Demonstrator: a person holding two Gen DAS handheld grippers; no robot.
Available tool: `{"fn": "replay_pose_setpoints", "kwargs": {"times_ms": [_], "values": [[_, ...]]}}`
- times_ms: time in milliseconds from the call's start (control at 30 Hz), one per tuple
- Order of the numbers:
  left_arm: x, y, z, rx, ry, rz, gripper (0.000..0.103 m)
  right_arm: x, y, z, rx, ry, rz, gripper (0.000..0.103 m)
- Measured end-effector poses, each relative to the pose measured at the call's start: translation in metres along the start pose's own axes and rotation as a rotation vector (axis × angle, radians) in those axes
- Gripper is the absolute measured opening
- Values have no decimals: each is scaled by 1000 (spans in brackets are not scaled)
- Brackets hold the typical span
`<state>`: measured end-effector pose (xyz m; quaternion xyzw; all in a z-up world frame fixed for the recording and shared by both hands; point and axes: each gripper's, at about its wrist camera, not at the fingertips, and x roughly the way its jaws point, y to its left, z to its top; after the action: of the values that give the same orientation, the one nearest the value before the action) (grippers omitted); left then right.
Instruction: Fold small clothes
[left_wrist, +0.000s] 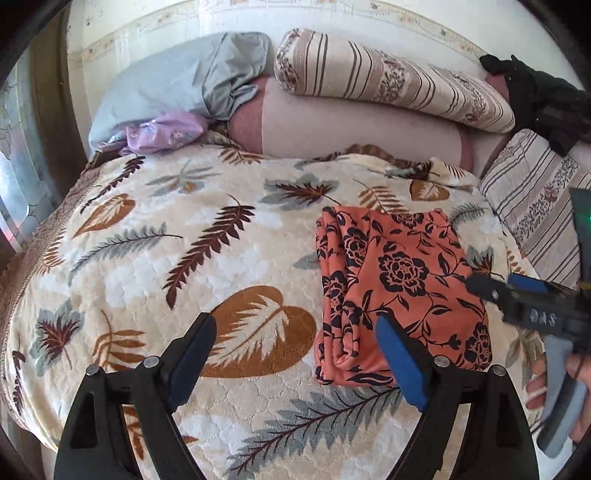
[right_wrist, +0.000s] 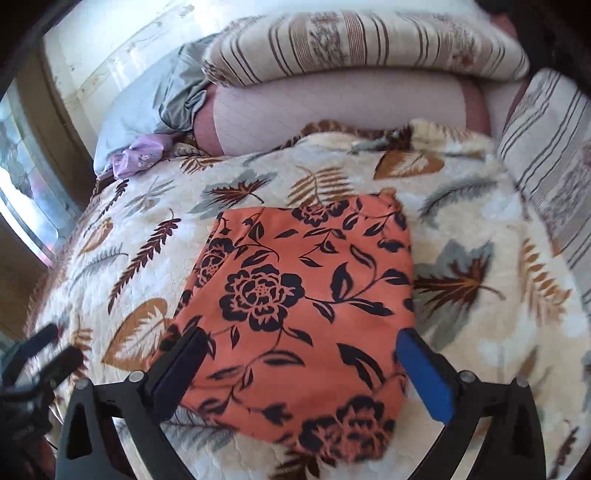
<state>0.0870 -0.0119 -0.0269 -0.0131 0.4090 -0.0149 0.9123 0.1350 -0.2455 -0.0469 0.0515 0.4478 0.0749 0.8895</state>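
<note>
At the bottom of the left wrist view, the left claw (left_wrist: 295, 354) stands open with nothing between its blue pads: its left finger lies over the leaf-print blanket (left_wrist: 155, 236), its right finger overlaps the lower left part of the folded garment. At the bottom of the right wrist view, the right claw (right_wrist: 301, 369) is likewise spread wide and empty, its two fingers framing the near half of the cloth; whether they touch it cannot be told. The right claw also shows at the right edge of the left view, with the fingers of the person's hand (left_wrist: 543, 384) on its grey handle.

The orange floral garment (right_wrist: 295, 295) lies folded into a compact, roughly rectangular packet on the blanket, right of centre in the left view and central in the right view. Stacked fold edges show along its left side (left_wrist: 332, 280). As judged from this, the folding appears largely done.

Handling: the fabric looks thin, light and limp, so it would sag and unfold if lifted by one layer. A hold, if needed, is best taken across all layers at the thick folded edge or at two corners together. The plush blanket gives a soft, yielding base.

Beyond, in the upper frame, lie a striped bolster (left_wrist: 388, 77), a grey pillow (left_wrist: 177, 81) and a lilac cloth (left_wrist: 162, 133).
</note>
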Motion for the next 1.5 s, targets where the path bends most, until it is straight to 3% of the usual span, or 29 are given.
{"fn": "replay_pose_setpoints", "kwargs": {"times_ms": [333, 633, 933, 1500], "values": [[-41, -13, -13, 21, -32, 61, 92, -67, 16, -50, -41, -63, -99, 103], [-48, -23, -32, 64, -7, 100, 92, -54, 20, -109, -8, 38, -92, 103], [-58, -31, -24, 50, -31, 94, 92, -83, 15, -83, -52, -56, -165, 103], [-51, -55, -20, 112, -67, 109, 93, -83, 1, -87, 3, -65, -165, 103]]}}
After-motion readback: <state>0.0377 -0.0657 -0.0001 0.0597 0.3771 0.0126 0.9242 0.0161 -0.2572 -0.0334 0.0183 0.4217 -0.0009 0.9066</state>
